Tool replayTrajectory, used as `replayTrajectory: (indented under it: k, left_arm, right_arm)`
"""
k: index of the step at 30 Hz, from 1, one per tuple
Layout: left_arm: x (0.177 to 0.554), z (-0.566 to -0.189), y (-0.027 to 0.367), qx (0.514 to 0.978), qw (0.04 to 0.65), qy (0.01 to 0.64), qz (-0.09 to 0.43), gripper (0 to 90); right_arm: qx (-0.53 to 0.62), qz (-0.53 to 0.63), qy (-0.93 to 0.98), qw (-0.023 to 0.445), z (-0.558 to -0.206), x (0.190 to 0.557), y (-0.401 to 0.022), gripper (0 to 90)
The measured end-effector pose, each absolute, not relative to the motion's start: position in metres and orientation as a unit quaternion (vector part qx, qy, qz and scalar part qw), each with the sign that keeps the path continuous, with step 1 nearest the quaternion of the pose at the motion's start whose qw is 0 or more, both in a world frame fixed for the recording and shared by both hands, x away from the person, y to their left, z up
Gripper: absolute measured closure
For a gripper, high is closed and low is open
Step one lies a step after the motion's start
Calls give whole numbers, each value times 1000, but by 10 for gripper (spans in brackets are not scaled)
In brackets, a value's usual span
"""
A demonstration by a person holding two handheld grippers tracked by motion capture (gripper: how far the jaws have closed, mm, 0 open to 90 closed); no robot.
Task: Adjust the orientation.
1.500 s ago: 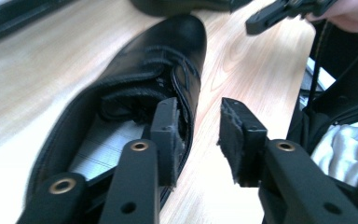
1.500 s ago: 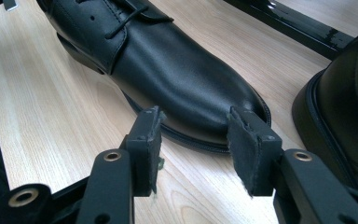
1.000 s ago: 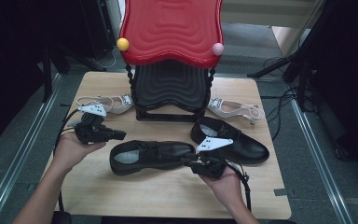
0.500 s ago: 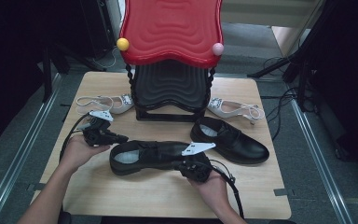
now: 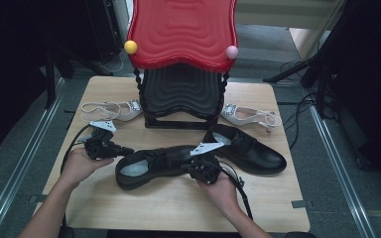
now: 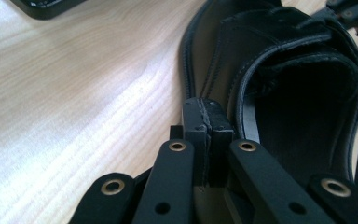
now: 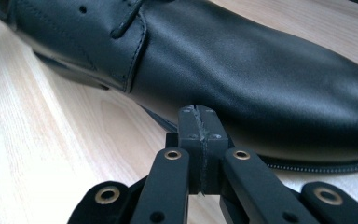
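Note:
Two black leather shoes lie on the wooden table [image 5: 154, 208]. The nearer shoe [image 5: 154, 163] has its heel to the left; the other shoe [image 5: 250, 148] lies to its right. My left gripper [image 5: 128, 150] is shut, its tips [image 6: 207, 116] at the heel rim of the nearer shoe [image 6: 284, 93], with nothing between the pads. My right gripper [image 5: 196, 166] is shut too, its tips [image 7: 198, 121] low against the side of that shoe [image 7: 242, 65] near the toe. A thin dark lace [image 7: 156, 120] runs up to them; I cannot tell whether it is pinched.
A black stand with a red wavy top [image 5: 181, 34] stands at the back middle, with a yellow ball [image 5: 130, 47] and a pink ball [image 5: 232, 51] at its corners. White sandals lie left [image 5: 114, 110] and right [image 5: 248, 115] of it. Cables trail off both table sides.
My right hand has moved left from the right shoe to the toe of the nearer shoe. My left hand has come down towards that shoe's heel.

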State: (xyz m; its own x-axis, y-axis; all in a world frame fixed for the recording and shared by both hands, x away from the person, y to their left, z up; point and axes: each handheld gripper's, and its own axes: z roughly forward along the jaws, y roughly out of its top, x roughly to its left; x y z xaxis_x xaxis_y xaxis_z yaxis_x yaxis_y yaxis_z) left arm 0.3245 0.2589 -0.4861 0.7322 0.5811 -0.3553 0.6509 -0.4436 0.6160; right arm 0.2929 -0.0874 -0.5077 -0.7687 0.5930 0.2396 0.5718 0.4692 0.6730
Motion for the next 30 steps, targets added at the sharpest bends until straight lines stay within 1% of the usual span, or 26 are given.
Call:
replayTrajectory:
  k: [6,9,16,21,24,25,26,27,30]
  left_arm:
    - [318,-488,257,848,380,367,-51,900]
    - [316,-491,250,856,367,360,-53,900]
    - [309,-494,231,863,359,350,-59,900]
    - [308,-495,222,854,373,357,-60,900]
    - [309,-497,226,854,374,357,-61,899]
    - [309,-500,227,856,366,359,-62,898]
    - [309,-500,227,856,366,359,-62,898]
    - [308,-503,226,858,360,360,-66,898]
    - [310,-508,223,856,358,365,-73,900]
  right_arm:
    - [336,379,862,21,-506,301,-84,900]
    - [340,378,861,23,-506,305,-83,900]
    - [352,380,855,28,-506,321,-82,900]
    - [360,381,851,29,-506,326,-81,900]
    - [363,389,847,19,-502,321,-82,900]
    - [353,392,849,13,-497,310,-82,900]
    - [353,392,849,13,-497,310,-82,900]
    - [344,394,852,11,-495,299,-82,900]
    - [340,394,854,6,-496,293,-80,900]
